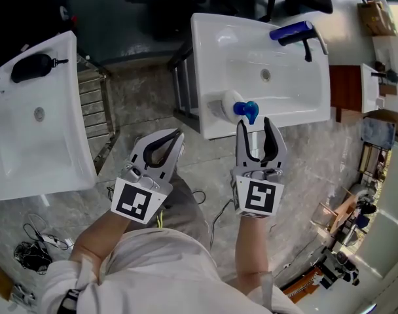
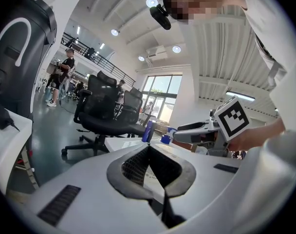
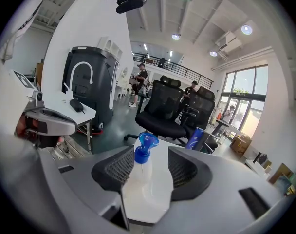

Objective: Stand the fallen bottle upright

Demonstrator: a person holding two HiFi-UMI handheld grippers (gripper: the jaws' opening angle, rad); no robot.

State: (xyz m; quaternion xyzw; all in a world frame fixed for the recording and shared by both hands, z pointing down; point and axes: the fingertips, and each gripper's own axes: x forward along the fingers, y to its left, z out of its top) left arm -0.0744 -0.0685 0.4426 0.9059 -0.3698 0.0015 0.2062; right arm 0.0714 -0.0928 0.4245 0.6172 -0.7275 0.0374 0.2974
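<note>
Spray bottle (image 3: 139, 177) stands upright on sink's near rim (image 1: 205, 57), between spread jaws of right gripper (image 1: 254, 124); pads not pinching. Left gripper (image 1: 176, 136) pressed together, empty. Bottle likely light, smooth plastic, top-heavy. Best hold: body, below blue trigger.

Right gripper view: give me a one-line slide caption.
White spray bottle stands upright on the sink edge, untouched, just ahead of the open right gripper; a blue bottle sits farther back.
</note>
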